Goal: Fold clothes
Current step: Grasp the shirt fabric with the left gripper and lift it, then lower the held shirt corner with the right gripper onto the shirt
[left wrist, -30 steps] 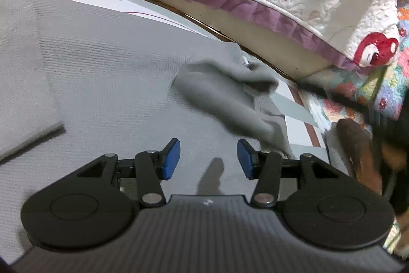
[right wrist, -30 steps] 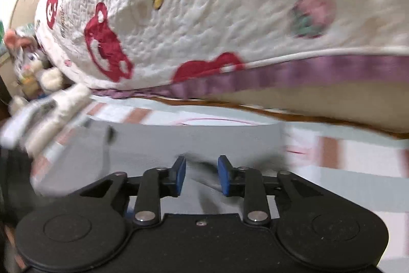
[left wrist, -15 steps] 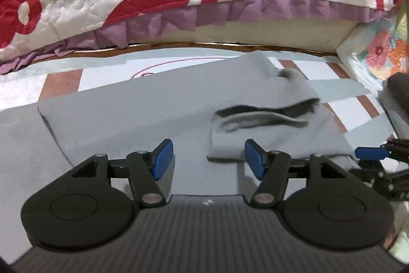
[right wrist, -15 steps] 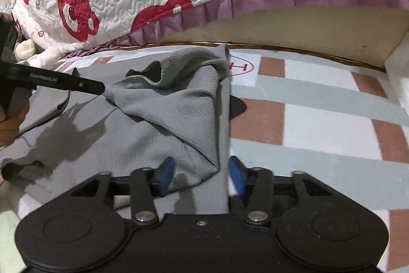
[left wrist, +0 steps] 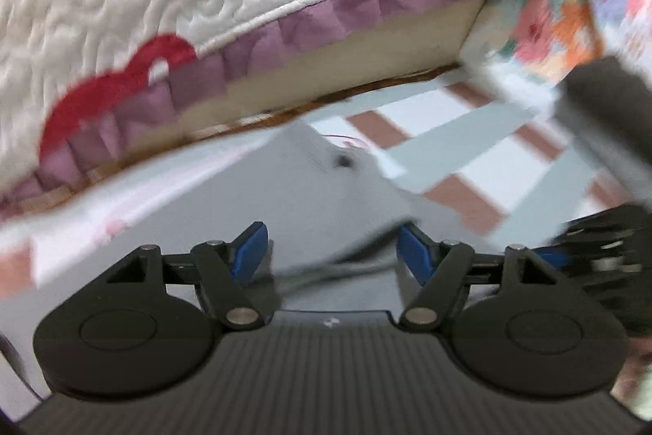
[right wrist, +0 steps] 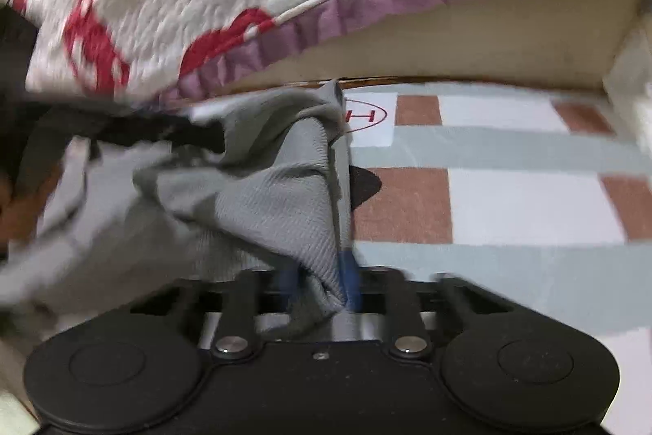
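Note:
A grey knit garment (right wrist: 269, 206) lies on the checked floor mat, bunched and lifted at its right edge. My right gripper (right wrist: 318, 284) is shut on that edge of the garment, with cloth draped over its blue pads. In the left wrist view the garment (left wrist: 326, 190) is blurred, and a fold of it sits between the pads. My left gripper (left wrist: 332, 251) is open and holds nothing. The left gripper's dark finger (right wrist: 163, 129) shows in the right wrist view, over the cloth. The right gripper (left wrist: 603, 255) shows blurred at the right of the left wrist view.
A bed with a white quilt with red bears and a purple frill (right wrist: 285, 19) overhangs the mat at the back. The brown, white and pale green checked mat (right wrist: 509, 198) stretches to the right. A floral cloth (left wrist: 570, 7) hangs at the far right.
My right gripper has closed on the garment's right edge and lifted it. My left gripper has swung right and stays open. Both views are now motion-blurred.

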### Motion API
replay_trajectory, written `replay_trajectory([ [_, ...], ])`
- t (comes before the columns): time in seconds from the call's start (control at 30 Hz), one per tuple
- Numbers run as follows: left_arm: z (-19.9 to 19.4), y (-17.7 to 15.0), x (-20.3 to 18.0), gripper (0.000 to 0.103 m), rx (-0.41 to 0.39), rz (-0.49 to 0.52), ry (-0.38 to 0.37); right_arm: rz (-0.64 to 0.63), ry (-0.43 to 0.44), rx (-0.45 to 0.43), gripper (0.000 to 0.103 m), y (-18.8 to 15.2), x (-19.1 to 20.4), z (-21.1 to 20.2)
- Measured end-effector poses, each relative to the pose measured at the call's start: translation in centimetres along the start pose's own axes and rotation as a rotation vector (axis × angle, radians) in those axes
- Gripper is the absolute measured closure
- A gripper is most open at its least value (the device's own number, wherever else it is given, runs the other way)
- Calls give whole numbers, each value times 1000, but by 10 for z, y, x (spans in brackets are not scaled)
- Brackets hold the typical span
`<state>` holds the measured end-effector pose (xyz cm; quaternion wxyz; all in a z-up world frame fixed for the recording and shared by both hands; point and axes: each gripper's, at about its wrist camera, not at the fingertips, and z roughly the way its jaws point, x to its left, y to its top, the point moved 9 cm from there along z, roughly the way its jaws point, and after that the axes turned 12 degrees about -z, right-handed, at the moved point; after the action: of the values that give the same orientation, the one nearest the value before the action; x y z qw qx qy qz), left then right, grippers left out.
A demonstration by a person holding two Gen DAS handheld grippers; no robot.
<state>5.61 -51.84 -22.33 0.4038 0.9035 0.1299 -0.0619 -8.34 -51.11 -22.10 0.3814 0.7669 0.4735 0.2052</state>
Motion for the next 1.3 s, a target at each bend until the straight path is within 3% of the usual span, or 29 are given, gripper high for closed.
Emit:
replay_trajectory([
  [0.1, 12, 8, -4, 20, -23, 93, 93, -80, -25, -8, 92, 3, 6, -4],
  [0.13, 17, 4, -4, 19, 30, 129, 96, -107, -34, -11, 92, 5, 8, -6],
  [0.23, 29, 2, 1, 20, 92, 242, 96, -155, -61, 4, 93, 14, 13, -15],
  [0.27, 30, 6, 8, 24, 108, 204, 76, -164, -65, 15, 93, 17, 14, -17],
  [0.3, 31, 11, 15, 47, 125, 157, 54, -172, -69, 27, 94, 19, 15, -19],
  [0.33, 31, 15, 23, 82, 141, 110, 32, -181, -74, 38, 94, 22, 15, -21],
  [0.37, 31, 22, 34, 96, 127, 32, 15, -188, -82, 55, 95, 22, 14, -22],
  [0.47, 28, 45, 71, 99, 75, -212, -36, -168, -89, 107, 99, 17, 8, -18],
  [0.57, 21, 42, 95, 101, 41, -350, -22, -158, -89, 142, 99, 8, 5, -12],
  [0.73, 8, 36, 136, 95, -16, -575, 5, -207, -117, 155, 100, -1, 6, -8],
  [0.77, 5, 34, 144, 90, -27, -619, 10, -215, -123, 152, 100, -1, 7, -10],
  [0.8, 3, 33, 152, 74, -39, -664, 15, -229, -133, 149, 100, -1, 8, -11],
  [0.83, -1, 33, 148, 54, -35, -654, -11, -252, -144, 143, 100, 0, 9, -12],
  [0.9, -9, 34, 138, 45, -26, -621, -70, -295, -170, 132, 99, 2, 12, -14],
  [0.97, -13, 34, 126, 42, -8, -587, -124, -344, -200, 100, 100, 5, 17, -19],
  [1.0, -12, 33, 119, 35, 5, -569, -147, -374, -208, 85, 102, 8, 20, -21],
  [1.2, 30, 31, 97, 27, 34, -438, -24, -453, -227, 42, 102, 25, 31, -35],
  [1.27, 29, 33, 104, 38, 27, -459, -11, -470, -247, 48, 102, 27, 29, -36],
  [1.3, 28, 34, 108, 88, 24, -470, -5, -470, -258, 58, 102, 27, 26, -35],
])
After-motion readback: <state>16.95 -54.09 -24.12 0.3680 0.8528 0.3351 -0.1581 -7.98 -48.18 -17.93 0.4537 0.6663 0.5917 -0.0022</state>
